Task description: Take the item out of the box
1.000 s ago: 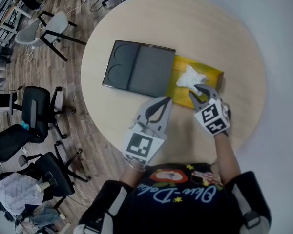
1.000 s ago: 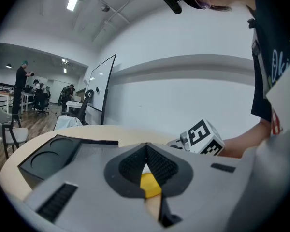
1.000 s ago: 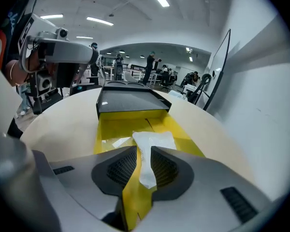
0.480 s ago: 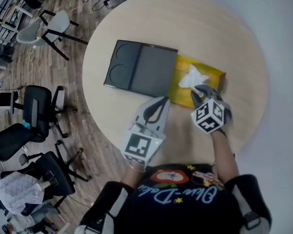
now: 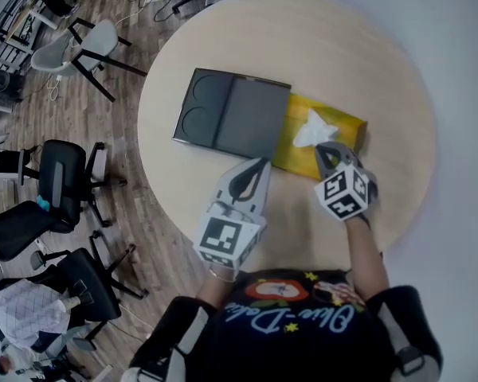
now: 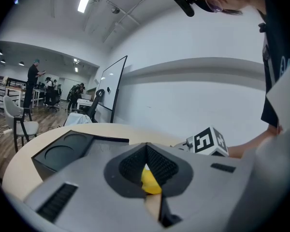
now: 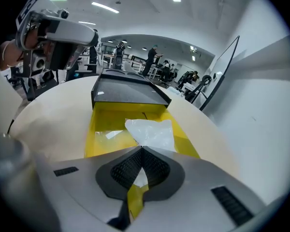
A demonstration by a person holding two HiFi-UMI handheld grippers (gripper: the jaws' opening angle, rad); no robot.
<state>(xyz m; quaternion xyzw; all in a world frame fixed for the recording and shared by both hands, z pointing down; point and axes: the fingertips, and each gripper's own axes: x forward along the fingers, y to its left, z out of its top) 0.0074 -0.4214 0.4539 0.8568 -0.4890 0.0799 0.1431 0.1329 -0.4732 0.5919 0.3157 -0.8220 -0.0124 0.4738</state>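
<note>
A yellow inner box (image 5: 344,126) sticks out of a black sleeve (image 5: 227,116) with two round recesses on the round table (image 5: 366,46). A crumpled white plastic bag (image 5: 309,129) lies in the yellow box. My right gripper (image 5: 325,151) is at the box's near edge, its jaws shut on the bag's near corner. In the right gripper view, the bag (image 7: 152,131) runs from the yellow box (image 7: 106,117) into the closed right gripper (image 7: 141,149). My left gripper (image 5: 262,164) is shut and holds nothing, its tips by the box's near left corner.
Several office chairs (image 5: 64,181) stand on the wooden floor left of the table. The table edge curves close behind both grippers. A whiteboard (image 7: 222,71) and distant people stand in the room beyond.
The right gripper's jaws, apart a second ago, have closed at the bag's near corner. The left gripper has drawn back slightly toward me.
</note>
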